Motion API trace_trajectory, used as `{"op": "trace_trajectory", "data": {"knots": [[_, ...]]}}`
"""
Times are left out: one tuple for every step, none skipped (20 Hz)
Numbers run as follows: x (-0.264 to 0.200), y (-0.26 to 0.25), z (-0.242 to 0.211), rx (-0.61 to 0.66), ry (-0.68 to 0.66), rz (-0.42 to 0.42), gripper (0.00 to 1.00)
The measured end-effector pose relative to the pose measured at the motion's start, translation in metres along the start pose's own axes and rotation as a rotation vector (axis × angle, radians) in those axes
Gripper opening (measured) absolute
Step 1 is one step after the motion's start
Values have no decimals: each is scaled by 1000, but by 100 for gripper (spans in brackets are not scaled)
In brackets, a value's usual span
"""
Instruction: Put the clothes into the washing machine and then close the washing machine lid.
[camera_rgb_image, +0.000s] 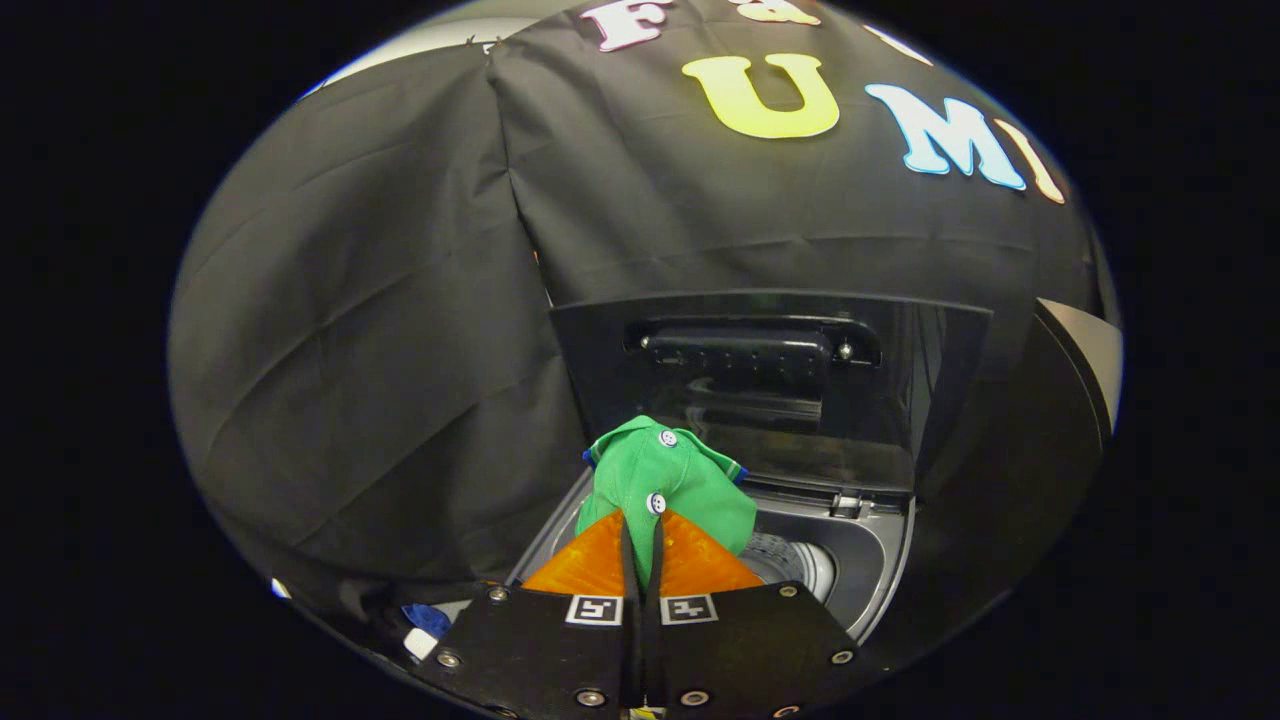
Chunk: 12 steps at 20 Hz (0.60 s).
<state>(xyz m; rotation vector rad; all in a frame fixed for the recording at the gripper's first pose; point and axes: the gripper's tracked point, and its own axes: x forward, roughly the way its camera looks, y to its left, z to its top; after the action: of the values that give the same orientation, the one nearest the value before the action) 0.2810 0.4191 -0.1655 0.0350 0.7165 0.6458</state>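
Clamped tight on a green garment (665, 485), the hand-held gripper (640, 540) hovers over the open top of a washing machine (880, 560), its two fingers drawn nearly together with a fold of the cloth pinched between them. From the fingertips, the garment bunches upward and forward, two white buttons (668, 437) showing on its front and a thin blue trim at its edges. Just beyond and below the cloth, to the right of the fingers, lies the grey rim of the machine's opening, with the pale drum (795, 562) visible down inside it. Behind the opening, the washing machine lid (770, 390) stands raised, its dark glossy underside facing the camera and a long handle recess (750, 345) running across its upper part. Black cloth (370, 330) drapes the booth wall behind and to the left of the machine, hanging in soft creases. Near the left finger's base, low beside the machine, small scraps of blue and white (425, 625) peek out, too small to make out.
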Motion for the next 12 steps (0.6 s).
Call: {"op": "trace_trajectory", "data": {"knots": [[4,-2,-7,-10,11,-20,0],[9,-5,-13,-16,24,-37,0],[15,-8,-19,-16,34,-51,0],[20,-9,-28,-16,49,-64,0],[26,-10,-36,-13,64,-78,0],[30,-14,-43,-8,80,-91,0],[33,-17,-52,-4,97,-107,0],[35,-21,-59,-1,110,-126,1],[38,-24,-66,8,123,-139,2],[40,-23,-74,21,135,-147,4],[42,-26,-80,34,147,-153,5],[42,-27,-89,45,161,-157,7]]}}
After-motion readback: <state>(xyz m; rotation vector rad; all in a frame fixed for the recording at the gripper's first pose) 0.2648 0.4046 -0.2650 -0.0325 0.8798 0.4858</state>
